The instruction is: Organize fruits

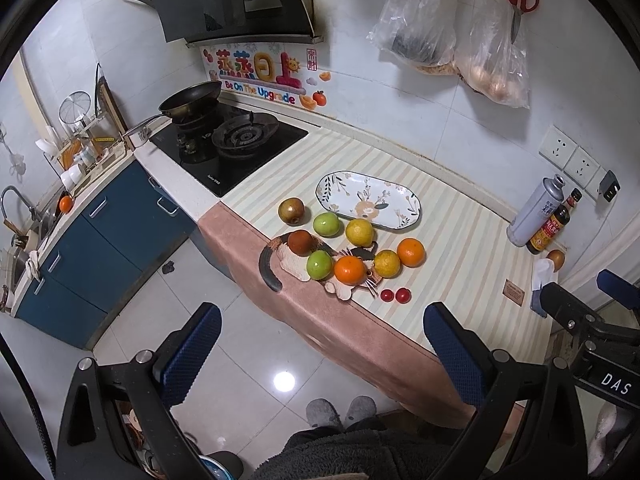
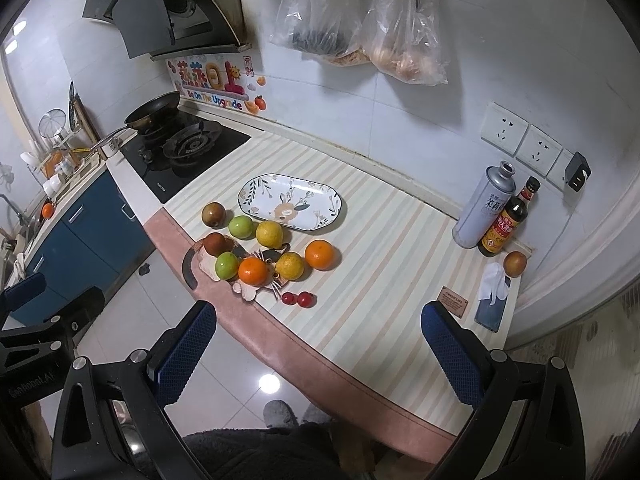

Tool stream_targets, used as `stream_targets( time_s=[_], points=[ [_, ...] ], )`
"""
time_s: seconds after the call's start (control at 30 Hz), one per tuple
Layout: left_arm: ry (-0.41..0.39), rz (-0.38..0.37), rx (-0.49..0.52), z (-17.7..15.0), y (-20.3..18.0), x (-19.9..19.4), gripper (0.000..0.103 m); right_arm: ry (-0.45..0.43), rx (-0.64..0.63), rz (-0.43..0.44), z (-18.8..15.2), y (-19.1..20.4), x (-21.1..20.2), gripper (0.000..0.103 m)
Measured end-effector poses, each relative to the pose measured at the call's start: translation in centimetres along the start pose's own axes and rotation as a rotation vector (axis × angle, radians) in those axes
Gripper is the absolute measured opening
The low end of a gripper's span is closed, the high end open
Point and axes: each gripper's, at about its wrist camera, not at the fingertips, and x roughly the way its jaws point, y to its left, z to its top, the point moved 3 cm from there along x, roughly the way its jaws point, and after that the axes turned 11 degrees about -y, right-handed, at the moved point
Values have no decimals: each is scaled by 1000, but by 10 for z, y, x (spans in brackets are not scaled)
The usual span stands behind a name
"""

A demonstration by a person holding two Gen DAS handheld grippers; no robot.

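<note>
Both tools hang open and empty above the floor in front of the worktop (image 2: 384, 312): the left tool (image 1: 322, 354) and the right tool (image 2: 318, 350) each show blue pads spread wide, well short of the fruit. The fruit sits bunched near the worktop's front edge, just in front of the empty oval plate (image 2: 290, 202): two brownish fruits (image 2: 213, 214), two green ones (image 2: 241, 227), two yellow ones (image 2: 269, 234), two oranges (image 2: 319, 255) and a pair of small red fruits (image 2: 297, 298). Packed so tightly, they are the main risk, I judge: pads closing on one round fruit may nudge its neighbour, and anything rolling forward could drop off the edge to the floor. Several rest on a cat-shaped mat (image 2: 244, 286) overhanging that edge, an uneven footing. A silver can (image 2: 482, 210) and a sauce bottle (image 2: 506, 222) stand well to the right with a lone fruit (image 2: 515, 264), clear of the reach; the stove (image 2: 180, 152) lies left.
</note>
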Motion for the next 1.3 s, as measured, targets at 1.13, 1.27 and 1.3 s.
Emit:
stream_targets(
  time_s=[1.13,1.27,1.3],
  points=[
    [-9,2,-8,1,4,-4,103,-8,-2,8,3,6,1,103],
    [-8,2,-8,-1,6,-4,103,-9,0,9,2,6,1,103],
    [-8,1,-9,-1,6,-4,103,-9,0,10,2,6,1,103]
  ],
)
